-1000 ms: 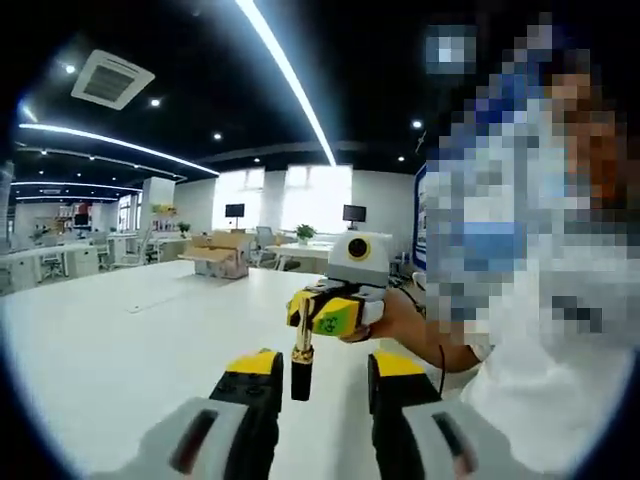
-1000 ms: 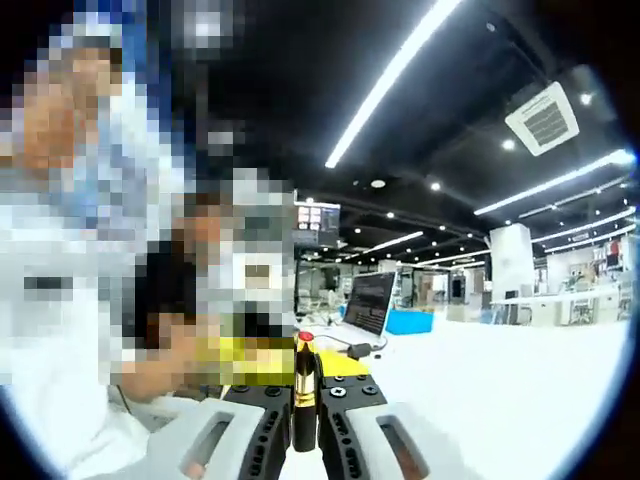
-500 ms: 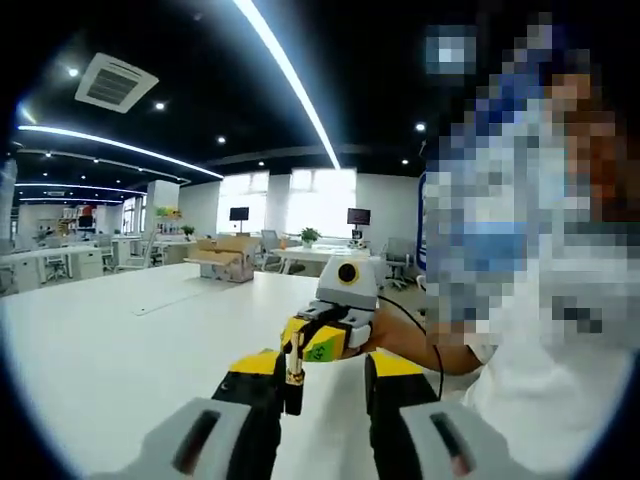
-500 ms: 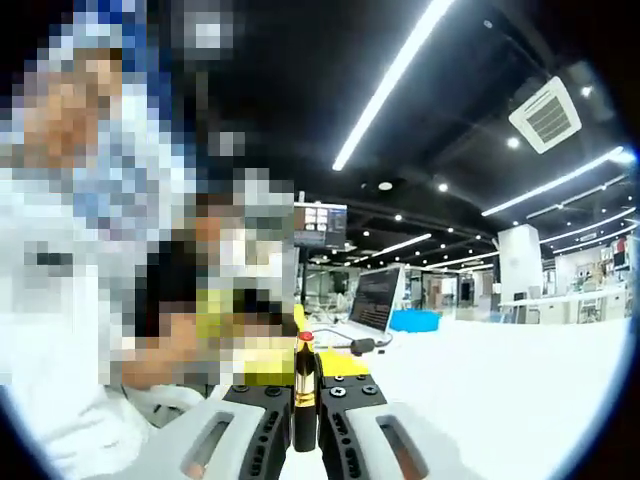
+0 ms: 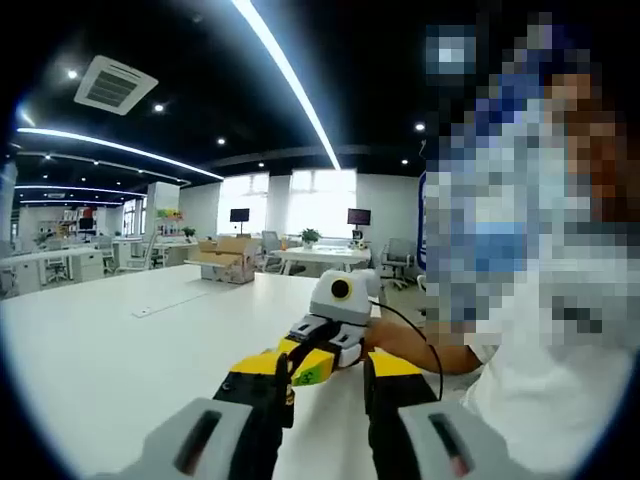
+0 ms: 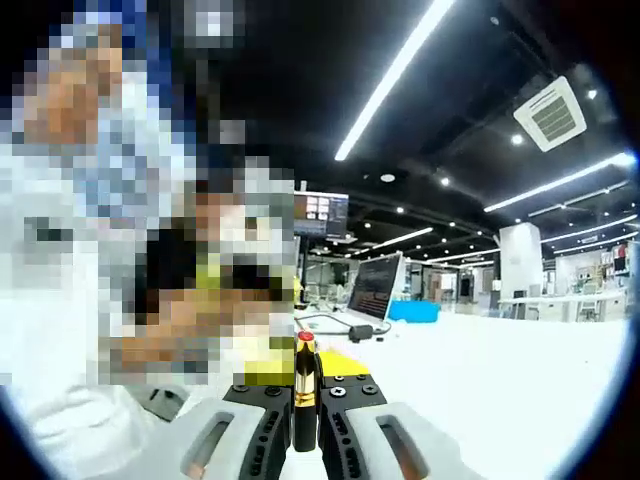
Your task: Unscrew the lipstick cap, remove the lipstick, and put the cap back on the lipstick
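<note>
In the right gripper view my right gripper (image 6: 303, 400) is shut on the black base of the lipstick (image 6: 304, 372), which stands upright with a gold band and a bare red tip. Just behind the tip sit the yellow pads (image 6: 346, 363) of the other gripper. In the left gripper view my left gripper (image 5: 326, 370) stands open, its jaws well apart. My right gripper (image 5: 306, 362), with yellow jaw tips, pokes down into that gap, close to the left jaw. From this side the lipstick is almost wholly hidden. I see no cap.
A wide white table (image 5: 110, 340) stretches away to the left. On it stand a laptop (image 6: 373, 294), a blue box (image 6: 413, 312) and cardboard boxes (image 5: 224, 254). A person sits close by, a hand (image 5: 402, 338) holding the right gripper.
The right gripper has come down and nearer, carrying the lipstick from above the left jaws into the gap between them. Neither gripper has changed its opening.
</note>
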A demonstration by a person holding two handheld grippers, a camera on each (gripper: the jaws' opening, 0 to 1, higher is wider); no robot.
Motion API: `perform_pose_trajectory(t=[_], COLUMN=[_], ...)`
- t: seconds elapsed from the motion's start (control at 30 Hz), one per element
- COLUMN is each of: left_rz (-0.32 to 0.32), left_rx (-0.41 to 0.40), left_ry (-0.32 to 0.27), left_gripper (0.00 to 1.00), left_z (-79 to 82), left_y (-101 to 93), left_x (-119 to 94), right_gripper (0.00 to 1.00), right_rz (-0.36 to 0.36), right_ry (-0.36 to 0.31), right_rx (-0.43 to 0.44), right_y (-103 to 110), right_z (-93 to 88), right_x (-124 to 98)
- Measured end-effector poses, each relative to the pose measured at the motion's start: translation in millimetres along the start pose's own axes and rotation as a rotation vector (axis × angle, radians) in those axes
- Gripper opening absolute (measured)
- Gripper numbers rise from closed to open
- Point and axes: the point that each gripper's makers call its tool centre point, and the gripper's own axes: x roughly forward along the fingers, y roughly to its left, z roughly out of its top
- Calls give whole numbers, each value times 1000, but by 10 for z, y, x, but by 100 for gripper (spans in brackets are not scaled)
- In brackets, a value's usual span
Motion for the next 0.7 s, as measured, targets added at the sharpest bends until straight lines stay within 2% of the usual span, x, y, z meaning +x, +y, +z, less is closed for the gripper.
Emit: perform_pose_trajectory(t=[0.37,0.7], left_rz=[4,21], left_rx=[4,5], left_ry=[-8,-24], left_gripper=[32,31], left_z=[25,64], left_y=[3,36], left_x=[-16,-44], right_gripper=[6,6], right_rz=[-22,-50], right_ry=[19,67], right_rx=[4,-24], right_y=[-51,-114], right_z=[-84,-187], right_x=[-6,-47])
